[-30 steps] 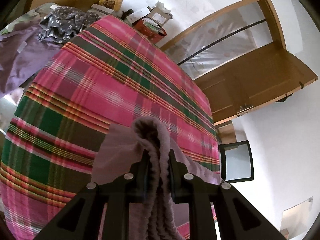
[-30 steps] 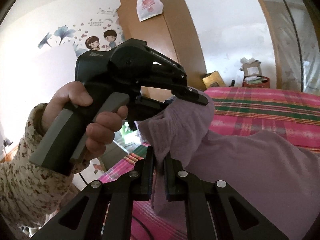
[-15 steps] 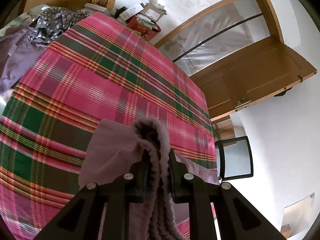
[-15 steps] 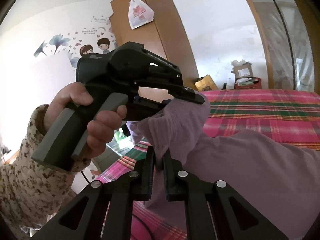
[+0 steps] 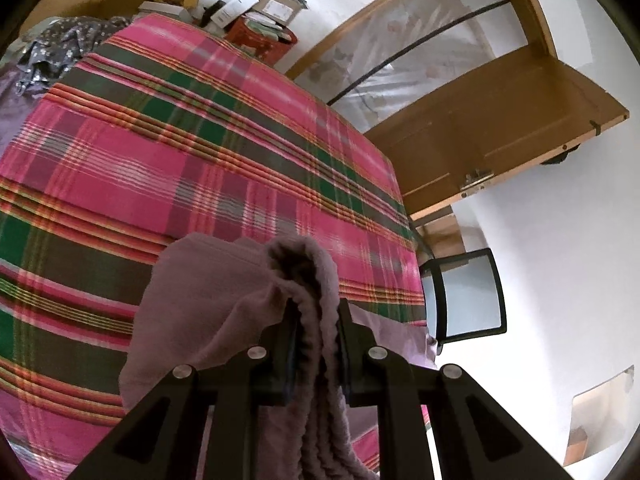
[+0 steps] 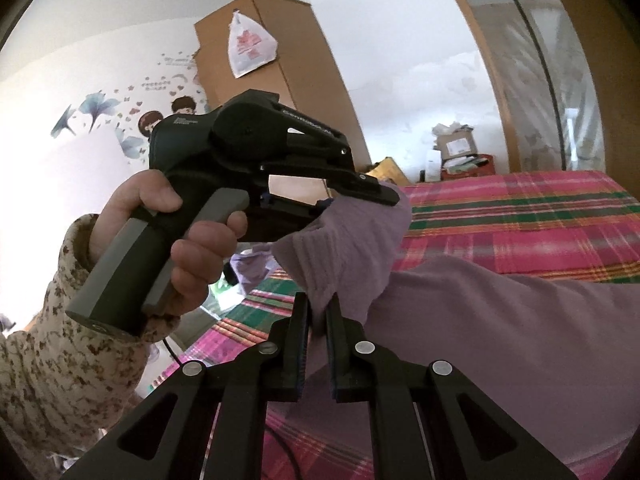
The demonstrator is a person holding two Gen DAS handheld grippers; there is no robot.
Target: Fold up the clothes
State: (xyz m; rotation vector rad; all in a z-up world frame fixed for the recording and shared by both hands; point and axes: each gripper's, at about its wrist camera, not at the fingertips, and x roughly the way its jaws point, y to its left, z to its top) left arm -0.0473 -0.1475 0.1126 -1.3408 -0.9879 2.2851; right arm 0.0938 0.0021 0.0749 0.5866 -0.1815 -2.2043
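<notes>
A lilac garment (image 5: 216, 312) hangs over the pink and green plaid bed (image 5: 168, 152). My left gripper (image 5: 318, 312) is shut on a bunched fold of it. In the right wrist view my right gripper (image 6: 317, 312) is shut on another edge of the same garment (image 6: 500, 328), which drapes to the right over the bed (image 6: 520, 216). The left gripper (image 6: 372, 196), held in a hand with a floral sleeve, grips the cloth just above and beyond my right gripper.
A pile of dark and purple clothes (image 5: 60, 48) lies at the bed's far left corner. Boxes and a red bin (image 5: 260, 28) stand beyond the bed. A wooden door (image 5: 492, 132) and a black chair (image 5: 464, 296) are on the right. A wardrobe (image 6: 280, 92) stands behind.
Both grippers have kept their hold on the garment. The left wrist view has shifted slightly over the bed, and the two grippers stay close together.
</notes>
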